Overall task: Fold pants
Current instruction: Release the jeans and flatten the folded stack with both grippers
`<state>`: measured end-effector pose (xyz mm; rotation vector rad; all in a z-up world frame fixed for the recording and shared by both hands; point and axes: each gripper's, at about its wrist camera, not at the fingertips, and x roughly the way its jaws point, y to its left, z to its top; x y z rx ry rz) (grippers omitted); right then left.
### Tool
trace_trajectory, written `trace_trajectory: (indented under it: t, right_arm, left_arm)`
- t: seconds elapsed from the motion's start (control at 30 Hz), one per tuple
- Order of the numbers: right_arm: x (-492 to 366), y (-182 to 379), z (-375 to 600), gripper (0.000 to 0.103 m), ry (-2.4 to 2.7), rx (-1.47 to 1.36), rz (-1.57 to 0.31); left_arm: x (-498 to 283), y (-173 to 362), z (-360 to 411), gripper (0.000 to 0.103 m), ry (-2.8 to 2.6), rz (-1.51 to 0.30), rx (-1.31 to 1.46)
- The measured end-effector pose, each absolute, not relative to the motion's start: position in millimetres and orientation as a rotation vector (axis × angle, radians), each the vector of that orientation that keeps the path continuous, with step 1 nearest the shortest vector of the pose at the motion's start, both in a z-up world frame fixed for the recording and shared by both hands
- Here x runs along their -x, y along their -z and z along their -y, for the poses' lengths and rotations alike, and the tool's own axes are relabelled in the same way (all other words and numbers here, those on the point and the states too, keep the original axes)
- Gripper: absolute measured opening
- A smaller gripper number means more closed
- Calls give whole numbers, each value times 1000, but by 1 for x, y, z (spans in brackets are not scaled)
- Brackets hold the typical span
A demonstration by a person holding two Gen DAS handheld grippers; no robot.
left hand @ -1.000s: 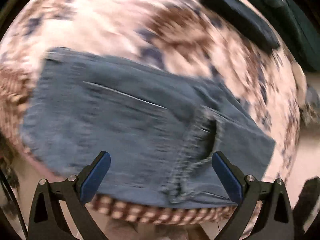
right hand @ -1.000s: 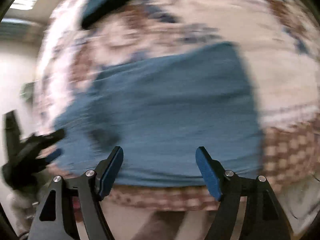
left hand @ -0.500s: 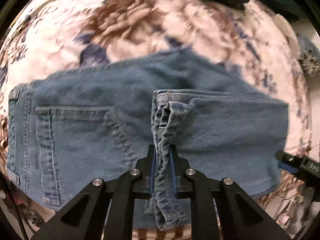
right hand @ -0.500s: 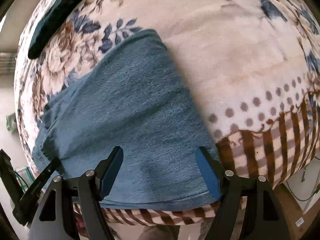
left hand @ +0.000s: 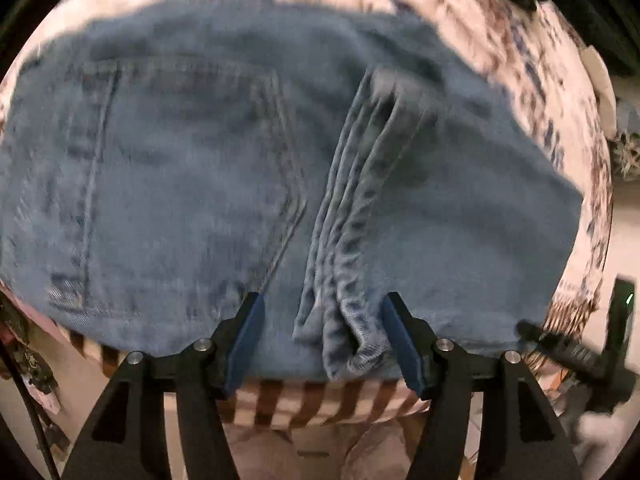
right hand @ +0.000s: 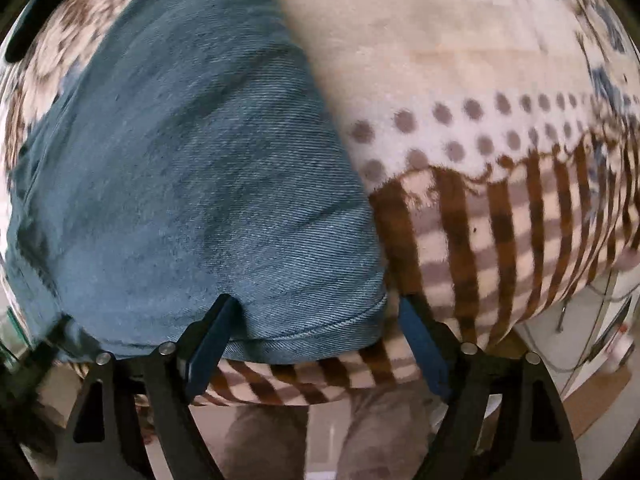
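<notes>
Denim pants [left hand: 200, 184] lie folded on fuzzy patterned blanket [right hand: 460, 60].

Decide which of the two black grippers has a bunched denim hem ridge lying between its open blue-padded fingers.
The left gripper: the blue jeans' puckered hem ridge runs between its fingers. The right gripper straddles only a smooth folded edge.

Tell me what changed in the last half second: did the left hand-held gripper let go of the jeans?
Yes. The left hand-held gripper, which was clamped on the bunched hem, has opened; the hem now lies loose between its fingers. The right hand-held gripper stayed open and moved in to straddle the fold's near corner. The jeans remain folded on the blanket.
</notes>
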<state>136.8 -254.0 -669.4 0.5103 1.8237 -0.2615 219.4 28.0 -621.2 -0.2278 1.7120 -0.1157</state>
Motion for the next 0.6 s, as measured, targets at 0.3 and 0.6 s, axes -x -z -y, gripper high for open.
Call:
trace_trajectory:
  t: [0.3,0.6]
  right_arm:
    - [-184,631,213,84,293,-240,-1731]
    - [-211,609,110,84,117,-125,-1732]
  left_arm:
    - [-200,578,-77,62,47,-1489,398]
    - [-136,566,-224,102,-333,-1186,997]
